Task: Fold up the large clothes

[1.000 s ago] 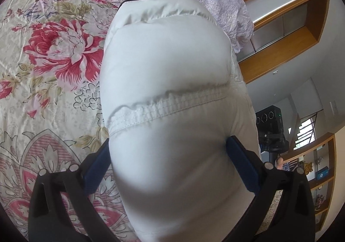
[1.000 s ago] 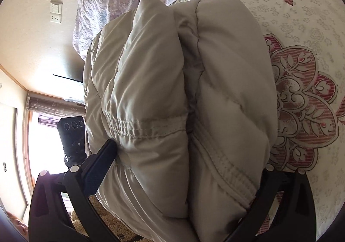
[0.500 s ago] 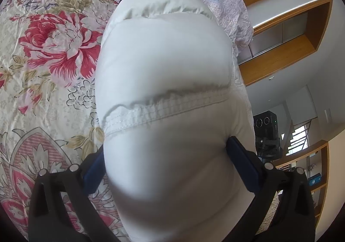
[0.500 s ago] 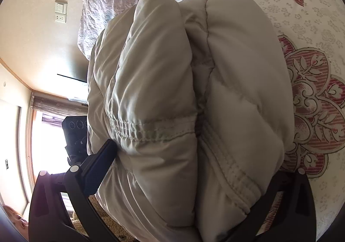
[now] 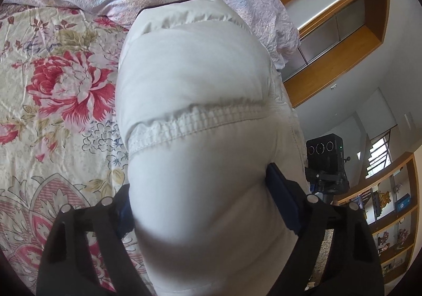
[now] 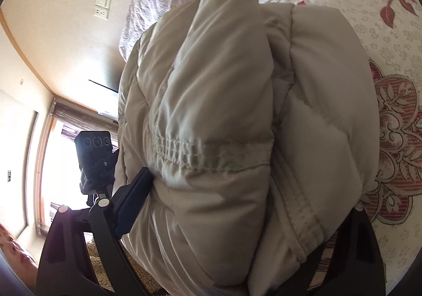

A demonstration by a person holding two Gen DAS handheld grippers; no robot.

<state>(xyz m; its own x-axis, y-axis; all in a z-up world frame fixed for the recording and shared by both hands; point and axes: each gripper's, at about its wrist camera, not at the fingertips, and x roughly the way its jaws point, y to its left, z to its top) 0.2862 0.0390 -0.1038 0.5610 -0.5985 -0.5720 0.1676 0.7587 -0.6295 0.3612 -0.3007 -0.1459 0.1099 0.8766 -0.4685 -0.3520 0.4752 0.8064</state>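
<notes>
Left gripper (image 5: 200, 195): jaws closing, pads pressed into my folded white puffer jacket (image 5: 195, 90), which fills centre frame. Right gripper (image 6: 248, 190): likewise closing on the bundle; its 3 o'clock finger hidden by fabric. Floral bedspread (image 5: 52, 100) at 9 o'clock; tripod camera (image 5: 325, 151) at 3 o'clock, partly blocked.
</notes>
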